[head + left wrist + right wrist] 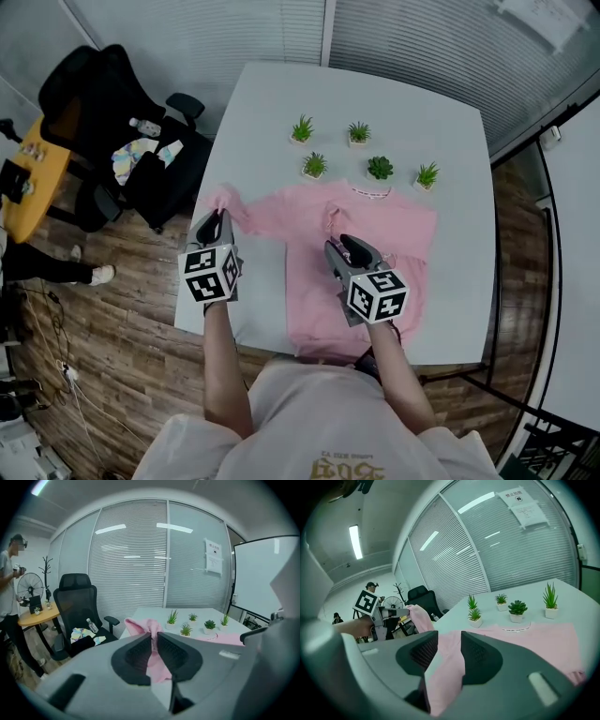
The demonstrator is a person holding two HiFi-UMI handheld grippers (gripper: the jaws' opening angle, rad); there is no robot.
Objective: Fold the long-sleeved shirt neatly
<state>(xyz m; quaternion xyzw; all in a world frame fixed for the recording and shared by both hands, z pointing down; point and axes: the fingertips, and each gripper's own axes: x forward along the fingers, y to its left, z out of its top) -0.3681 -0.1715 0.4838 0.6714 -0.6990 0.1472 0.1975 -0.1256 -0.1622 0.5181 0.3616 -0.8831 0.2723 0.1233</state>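
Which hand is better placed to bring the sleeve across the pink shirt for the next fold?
Probably left. The left gripper has its jaws shut on the sleeve end; the right gripper grips the shirt near its shoulder.

An office: slatted blinds point(131, 559) on glass walls, a black swivel chair point(77, 603), a whiteboard point(262, 573).

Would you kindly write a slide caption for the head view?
The left hand-held gripper and right hand-held gripper each grip the pink shirt on a white table near five plants.
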